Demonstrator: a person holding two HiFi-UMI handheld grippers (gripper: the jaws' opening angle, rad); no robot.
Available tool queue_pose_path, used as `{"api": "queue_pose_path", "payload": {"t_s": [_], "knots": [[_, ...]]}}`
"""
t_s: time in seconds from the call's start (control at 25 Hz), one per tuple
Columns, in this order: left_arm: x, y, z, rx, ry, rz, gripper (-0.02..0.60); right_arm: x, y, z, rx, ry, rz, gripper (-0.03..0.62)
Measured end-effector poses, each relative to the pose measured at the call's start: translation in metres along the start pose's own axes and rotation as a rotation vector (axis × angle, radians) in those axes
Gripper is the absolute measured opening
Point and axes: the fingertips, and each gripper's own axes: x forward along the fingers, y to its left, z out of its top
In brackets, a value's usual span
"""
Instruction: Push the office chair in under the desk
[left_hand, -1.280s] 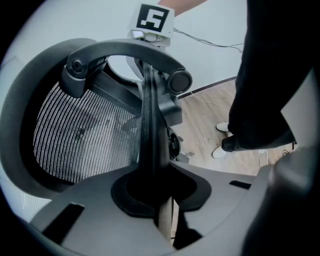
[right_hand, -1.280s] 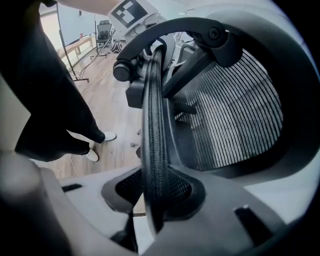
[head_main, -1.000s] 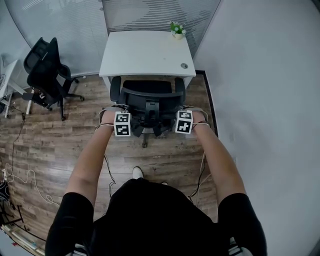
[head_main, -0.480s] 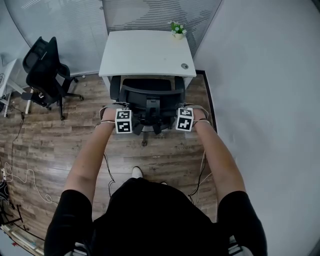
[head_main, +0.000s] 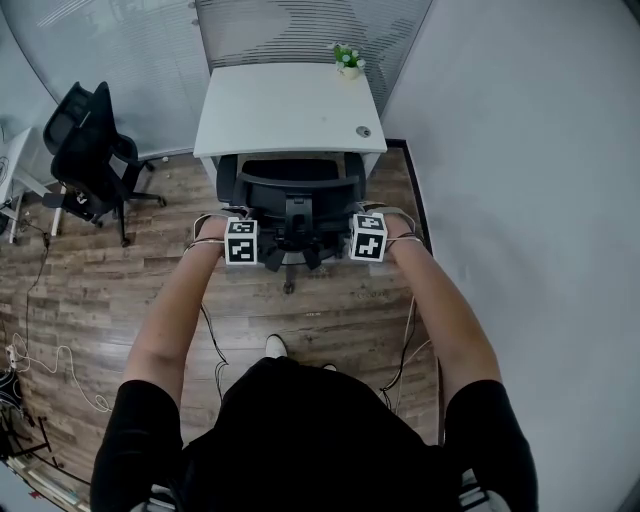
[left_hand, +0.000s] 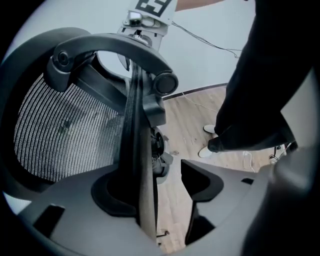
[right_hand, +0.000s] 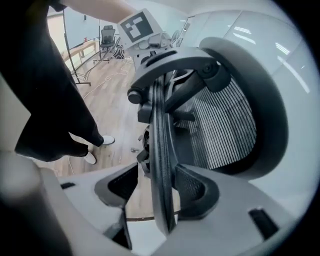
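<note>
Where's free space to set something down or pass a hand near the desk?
The desk is bare across left and centre, with only a potted plant at its back right corner and a round fitting near the front right. Bare floor lies between the office chair and the second chair. Crowded: the desk front, filled by the office chair.

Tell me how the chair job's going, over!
Jaws opening on left gripper and right gripper, backrest rim loose between them. Black office chair tucked in at the desk. Nothing seen in the way.
</note>
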Motion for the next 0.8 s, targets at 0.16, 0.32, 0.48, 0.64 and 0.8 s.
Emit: {"api": "queue_pose_path", "payload": {"t_s": [0.16, 0.32, 0.48, 0.64, 0.8], "knots": [[-0.001, -0.005, 0.001, -0.012, 0.001, -0.041, 0.296, -0.009, 0.005, -0.004, 0.011, -0.018, -0.020, 0.216], [-0.009, 0.007, 0.002, -0.040, -0.016, 0.002, 0.302, -0.021, 0.006, -0.003, 0.030, -0.051, -0.042, 0.216], [-0.026, 0.018, 0.007, -0.074, -0.059, 0.059, 0.305, -0.030, -0.001, -0.002, 0.054, -0.084, -0.091, 0.217], [-0.047, 0.019, 0.016, -0.121, -0.107, 0.117, 0.305, -0.044, -0.002, 0.003, 0.087, -0.129, -0.115, 0.216], [-0.075, 0.021, 0.029, -0.153, -0.178, 0.210, 0.305, -0.064, -0.002, 0.012, 0.141, -0.209, -0.147, 0.216]]}}
